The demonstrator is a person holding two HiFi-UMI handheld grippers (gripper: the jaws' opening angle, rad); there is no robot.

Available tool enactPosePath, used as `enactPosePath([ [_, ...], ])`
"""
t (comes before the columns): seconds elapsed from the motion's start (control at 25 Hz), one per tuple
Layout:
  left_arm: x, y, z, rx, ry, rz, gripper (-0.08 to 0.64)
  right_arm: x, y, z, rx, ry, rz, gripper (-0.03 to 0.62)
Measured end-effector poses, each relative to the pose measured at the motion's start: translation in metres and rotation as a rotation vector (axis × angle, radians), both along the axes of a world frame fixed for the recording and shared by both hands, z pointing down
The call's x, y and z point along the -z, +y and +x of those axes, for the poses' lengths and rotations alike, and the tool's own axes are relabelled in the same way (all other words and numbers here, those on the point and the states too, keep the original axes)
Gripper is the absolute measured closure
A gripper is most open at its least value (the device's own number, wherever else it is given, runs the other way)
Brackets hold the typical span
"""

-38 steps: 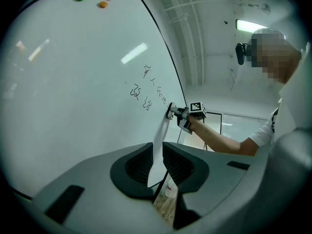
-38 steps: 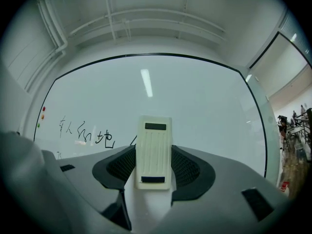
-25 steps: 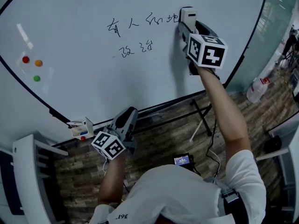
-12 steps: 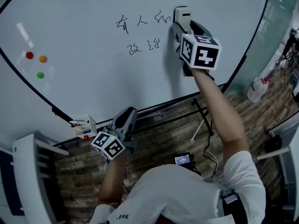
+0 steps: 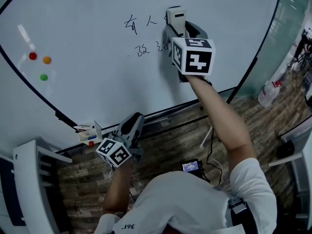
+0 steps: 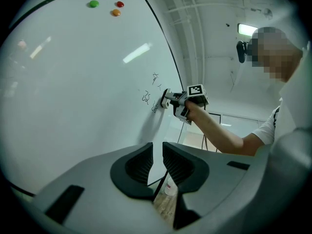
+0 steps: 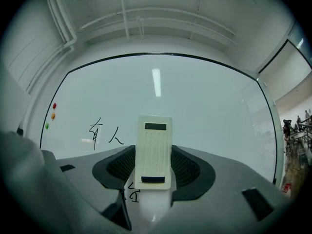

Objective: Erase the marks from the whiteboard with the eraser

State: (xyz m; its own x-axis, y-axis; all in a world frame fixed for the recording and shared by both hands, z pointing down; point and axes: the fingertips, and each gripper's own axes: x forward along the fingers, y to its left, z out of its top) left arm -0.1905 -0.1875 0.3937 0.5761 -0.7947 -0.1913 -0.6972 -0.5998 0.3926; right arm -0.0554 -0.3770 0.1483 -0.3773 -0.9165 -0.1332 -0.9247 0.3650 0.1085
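The right gripper (image 5: 174, 29) is raised to the whiteboard (image 5: 87, 28), its jaws clamped on the sides of a cream-coloured eraser (image 7: 154, 152) that stands upright between them, pad side towards the board. In the head view the eraser (image 5: 176, 18) sits at the right end of the upper row of handwritten marks (image 5: 139, 23), with a second, shorter row (image 5: 146, 48) just below it. Both rows are legible, so most of the wiping looks undone.

The left gripper (image 5: 127, 130) hangs low, below the board's bottom edge, near a small holder (image 5: 87, 133) on the rail. Its jaws are nearly together, with only a narrow slit between them and nothing in it.

The likely trouble is uneven contact. If the eraser tilts in the grip, one edge rides the surface and leaves streaks. Only its lower part is held, so hard pressing could lever it loose or twist it. A stroke kept to the upper row would skip the lower one. Three coloured magnets (image 5: 41, 65) sit well to the left, out of the stroke's path.
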Motion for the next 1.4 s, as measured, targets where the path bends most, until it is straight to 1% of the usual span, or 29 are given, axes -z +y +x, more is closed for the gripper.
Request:
enactPosePath([
  [0.12,0.0,0.001,-0.003,0.013,0.01,-0.016,0.508,0.0,0.001,-0.003,-0.004,-0.006,0.0,0.344],
  [0.36,0.0,0.001,-0.004,0.007,0.015,-0.016,0.508,0.0,0.007,-0.015,0.011,-0.019,-0.008,0.344],
  [0.56,-0.002,0.002,-0.004,-0.005,0.016,0.005,0.508,0.0,0.014,-0.04,0.041,-0.007,-0.018,0.344],
  [0.72,-0.002,0.005,-0.007,0.008,0.022,-0.012,0.508,0.001,0.018,-0.053,0.045,-0.014,-0.022,0.344],
  [0.84,-0.004,0.006,-0.007,-0.002,0.021,0.002,0.508,0.002,0.023,-0.065,0.053,-0.015,-0.022,0.344],
  [1.16,-0.004,0.012,-0.015,0.011,0.023,0.008,0.508,0.005,0.044,-0.119,0.109,0.036,-0.01,0.344],
  [1.32,-0.005,0.015,-0.019,0.031,0.031,-0.012,0.508,0.003,0.05,-0.133,0.131,0.051,-0.007,0.344],
  [1.4,-0.007,0.016,-0.019,0.03,0.03,-0.01,0.508,0.002,0.052,-0.139,0.148,0.057,-0.007,0.344],
])
